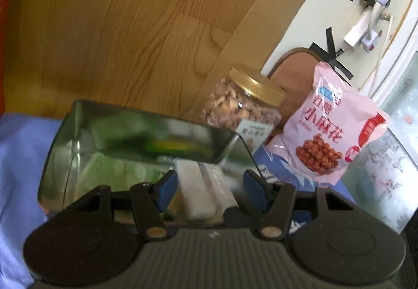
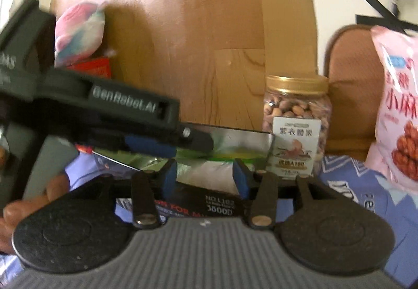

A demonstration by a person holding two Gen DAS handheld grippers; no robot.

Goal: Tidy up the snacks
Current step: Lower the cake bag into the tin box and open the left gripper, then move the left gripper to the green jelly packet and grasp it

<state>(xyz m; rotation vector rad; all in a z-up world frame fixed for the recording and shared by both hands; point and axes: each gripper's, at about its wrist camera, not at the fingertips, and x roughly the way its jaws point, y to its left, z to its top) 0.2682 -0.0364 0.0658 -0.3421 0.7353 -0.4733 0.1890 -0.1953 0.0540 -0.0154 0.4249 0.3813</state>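
A shiny metal tin sits on a blue cloth, with a white packet and green snacks inside. My left gripper hovers over the tin, jaws open around the white packet without clamping it. My right gripper is open at the tin's near edge, the white packet lying between its jaws. The left gripper's body reaches over the tin in the right wrist view. A nut jar with a gold lid and a pink snack bag stand behind the tin.
A wooden panel rises behind the table. A brown chair back stands behind the jar and bag. A black box with white print lies under my right gripper. A pink-blue cushion sits at the far left.
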